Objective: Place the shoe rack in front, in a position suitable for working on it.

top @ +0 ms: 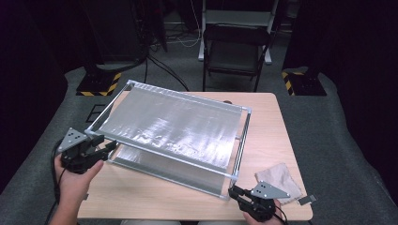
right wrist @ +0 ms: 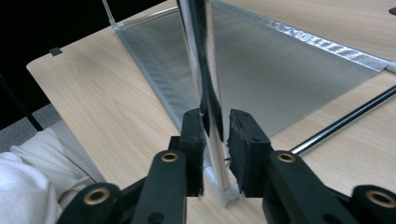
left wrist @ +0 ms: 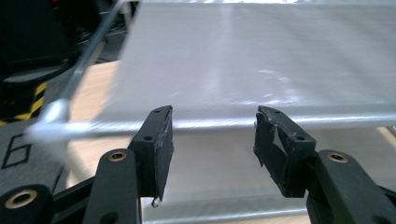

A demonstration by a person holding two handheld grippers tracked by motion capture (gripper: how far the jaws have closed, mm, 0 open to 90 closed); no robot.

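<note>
- Right gripper: jaws clamped on the upright corner post of the rack, near the post's foot at the rack's near right corner.
- Left gripper: jaws apart, nothing between them; they sit just short of the upper shelf's front rail at the rack's near left corner.
- Rack: two silver sheet shelves in a thin metal frame, sitting skewed on the wooden table; nothing lies on the shelves.
- Room: bare table strip along the near edge and on the right side; the rack's left corner overhangs the table's left edge.
- Beige cloth lies just beside the right gripper, near the table's right edge, with a small grey tab next to it.
- Writing: a "6" mark on the grey floor, in the left gripper view.
</note>
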